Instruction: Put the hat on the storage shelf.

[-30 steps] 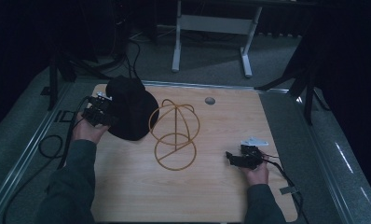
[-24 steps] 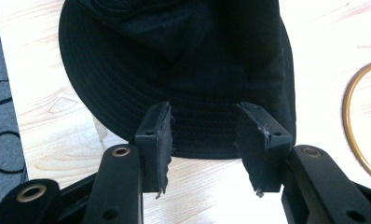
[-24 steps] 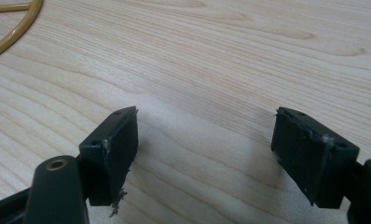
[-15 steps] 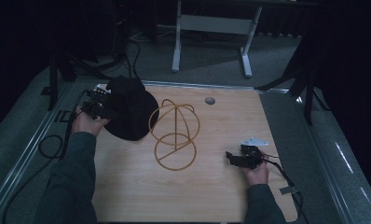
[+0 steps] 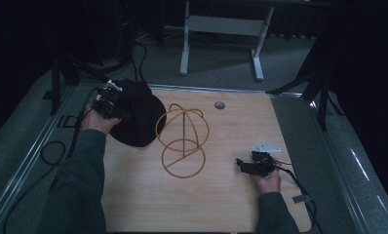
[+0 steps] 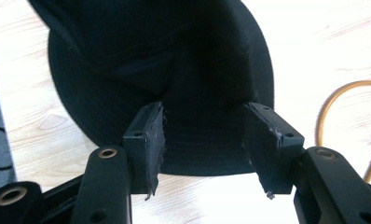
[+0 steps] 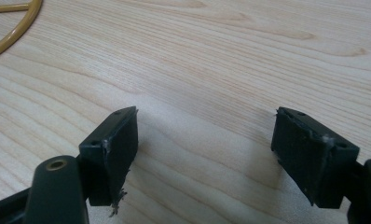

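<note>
Left gripper (image 6: 203, 140) in my hand has just been opening its jaws, now wide, with nothing pinched; the black hat (image 5: 138, 114) lies free at the table's (image 5: 231, 204) far left, beside the wire stand (image 5: 182, 139). I judge it released. Right gripper (image 5: 242, 165) waits wide, near right.

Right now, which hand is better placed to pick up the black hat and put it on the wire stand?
Left, probably. The left gripper is at the black hat, its jaws just opened with the brim between them unpressed. The right gripper rests open on the table, beyond the wire stand.
</note>
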Demonstrator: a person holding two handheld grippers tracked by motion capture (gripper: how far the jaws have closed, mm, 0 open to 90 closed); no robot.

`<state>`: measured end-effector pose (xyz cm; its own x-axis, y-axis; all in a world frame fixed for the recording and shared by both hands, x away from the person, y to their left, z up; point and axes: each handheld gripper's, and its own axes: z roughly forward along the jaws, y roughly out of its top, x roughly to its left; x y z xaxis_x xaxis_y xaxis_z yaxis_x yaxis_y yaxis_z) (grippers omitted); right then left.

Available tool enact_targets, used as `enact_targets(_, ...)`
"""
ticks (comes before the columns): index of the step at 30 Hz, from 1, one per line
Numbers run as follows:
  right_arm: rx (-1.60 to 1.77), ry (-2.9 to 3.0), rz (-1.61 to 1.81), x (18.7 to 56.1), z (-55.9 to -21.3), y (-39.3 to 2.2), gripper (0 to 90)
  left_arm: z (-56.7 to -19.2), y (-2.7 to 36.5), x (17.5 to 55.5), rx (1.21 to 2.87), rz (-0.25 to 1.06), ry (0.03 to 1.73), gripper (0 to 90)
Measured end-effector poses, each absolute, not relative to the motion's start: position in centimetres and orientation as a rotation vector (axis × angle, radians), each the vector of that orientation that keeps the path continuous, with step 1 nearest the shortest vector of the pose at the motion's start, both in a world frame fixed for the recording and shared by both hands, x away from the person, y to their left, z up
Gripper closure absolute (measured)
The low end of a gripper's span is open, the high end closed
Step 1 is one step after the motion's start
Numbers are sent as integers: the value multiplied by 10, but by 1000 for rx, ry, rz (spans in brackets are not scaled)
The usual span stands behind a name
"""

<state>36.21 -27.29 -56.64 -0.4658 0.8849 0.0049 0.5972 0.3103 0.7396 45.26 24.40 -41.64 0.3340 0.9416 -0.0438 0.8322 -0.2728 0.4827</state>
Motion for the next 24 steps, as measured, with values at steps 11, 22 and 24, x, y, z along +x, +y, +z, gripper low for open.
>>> enact_targets(11,1317,2180,968,362,-566,-273,227,-411,233,464,2216,332,1577,466)
enact_targets(22,1317,2180,967,362,-566,-273,227,-403,219,476,2214,299,1595,478)
enact_targets(24,1317,2180,968,362,-566,-273,227,-403,218,478,2229,296,1602,481)
